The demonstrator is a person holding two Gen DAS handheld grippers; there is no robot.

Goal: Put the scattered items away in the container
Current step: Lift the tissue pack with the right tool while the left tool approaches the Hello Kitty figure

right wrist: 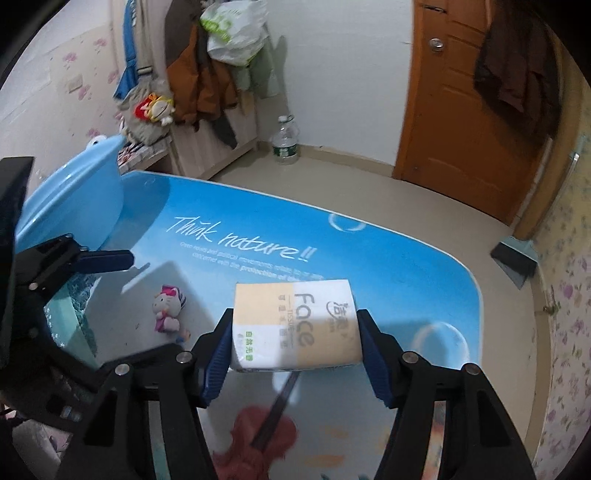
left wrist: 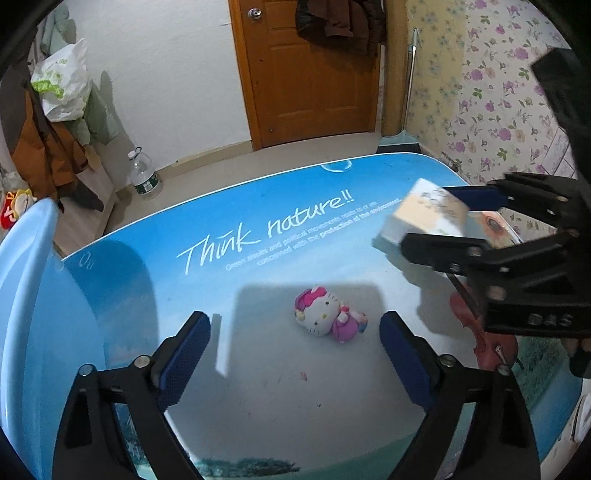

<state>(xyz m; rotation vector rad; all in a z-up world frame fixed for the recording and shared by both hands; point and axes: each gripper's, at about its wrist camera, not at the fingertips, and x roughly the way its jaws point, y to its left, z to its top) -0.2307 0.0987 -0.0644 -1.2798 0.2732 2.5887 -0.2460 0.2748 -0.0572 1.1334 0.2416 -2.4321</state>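
My right gripper (right wrist: 295, 328) is shut on a tissue pack (right wrist: 295, 325), white and tan with "Face" printed on it, held above the table. It also shows in the left wrist view (left wrist: 424, 218), at the right. My left gripper (left wrist: 295, 332) is open and empty, just above a Hello Kitty plush (left wrist: 328, 314) that lies on the table between its fingers; the plush also shows in the right wrist view (right wrist: 168, 306). A light blue plastic basin (right wrist: 74, 199) stands at the table's left end, and its rim shows in the left wrist view (left wrist: 22, 266).
The table (left wrist: 258, 240) has a blue sky print reading "Think nature!!" and a red violin picture (right wrist: 258, 435). A water bottle (left wrist: 144, 173) stands on the floor beyond. Coats and a bag (right wrist: 229, 33) hang on the wall. A wooden door (left wrist: 306, 70) is behind.
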